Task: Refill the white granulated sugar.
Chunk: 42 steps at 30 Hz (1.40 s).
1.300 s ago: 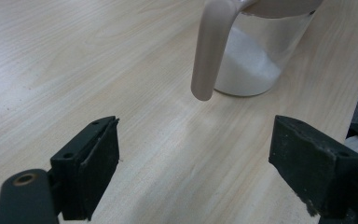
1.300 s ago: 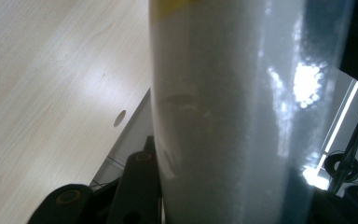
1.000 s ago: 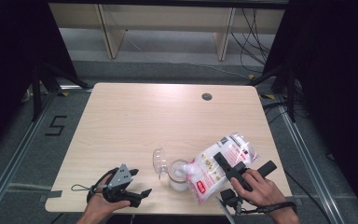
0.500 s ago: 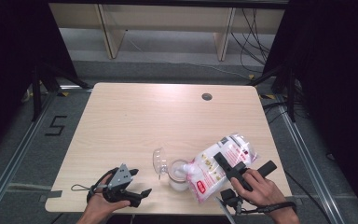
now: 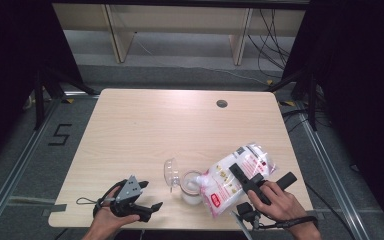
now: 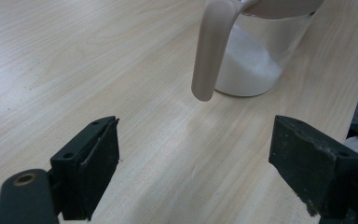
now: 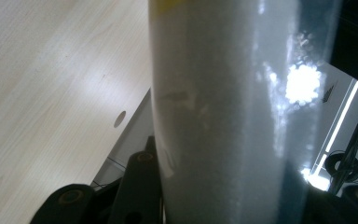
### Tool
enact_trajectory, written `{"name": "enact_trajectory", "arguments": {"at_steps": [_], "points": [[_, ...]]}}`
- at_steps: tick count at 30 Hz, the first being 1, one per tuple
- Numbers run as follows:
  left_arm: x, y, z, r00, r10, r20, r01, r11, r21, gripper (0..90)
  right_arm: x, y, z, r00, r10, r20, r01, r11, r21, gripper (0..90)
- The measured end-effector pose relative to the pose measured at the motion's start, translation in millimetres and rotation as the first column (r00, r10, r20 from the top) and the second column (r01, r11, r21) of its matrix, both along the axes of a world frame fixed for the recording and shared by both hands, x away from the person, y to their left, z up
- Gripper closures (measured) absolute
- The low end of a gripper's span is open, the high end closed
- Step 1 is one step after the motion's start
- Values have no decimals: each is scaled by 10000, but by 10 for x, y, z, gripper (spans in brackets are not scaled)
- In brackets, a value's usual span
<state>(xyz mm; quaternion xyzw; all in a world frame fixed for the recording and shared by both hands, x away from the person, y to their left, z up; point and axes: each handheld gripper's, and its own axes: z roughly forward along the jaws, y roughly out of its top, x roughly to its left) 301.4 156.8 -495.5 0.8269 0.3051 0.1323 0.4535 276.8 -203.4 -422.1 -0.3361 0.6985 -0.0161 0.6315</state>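
My right tool (image 5: 247, 181) grips the bag (image 5: 237, 175), tipped down-left over the jug (image 5: 191, 187); my left tool (image 5: 147, 210) waits wide open, jug just ahead.

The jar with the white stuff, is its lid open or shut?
Open. The jar has its clear hinged lid flipped back, and the right gripper holds the bag tilted with its lower end at the jar's mouth.

Wooden table (image 5: 145, 130) under a clear jar (image 5: 191, 188).
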Motion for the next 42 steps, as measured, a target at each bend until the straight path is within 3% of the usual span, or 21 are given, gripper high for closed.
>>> {"name": "enact_trajectory", "arguments": {"at_steps": [35,36,42], "points": [[-2,-6,-2,10000,35,2,-35,9999,-95,156,-7,-21,9,9999,-142,-8,143,9998,111,727],[-2,-7,-3,10000,40,9,-39,9999,-125,156,1,-9,21,10000,-2,24,2,10000,-69,727],[-2,-5,-1,10000,52,8,-51,9999,-102,156,-1,-10,22,10000,-26,12,26,10000,-53,728]]}}
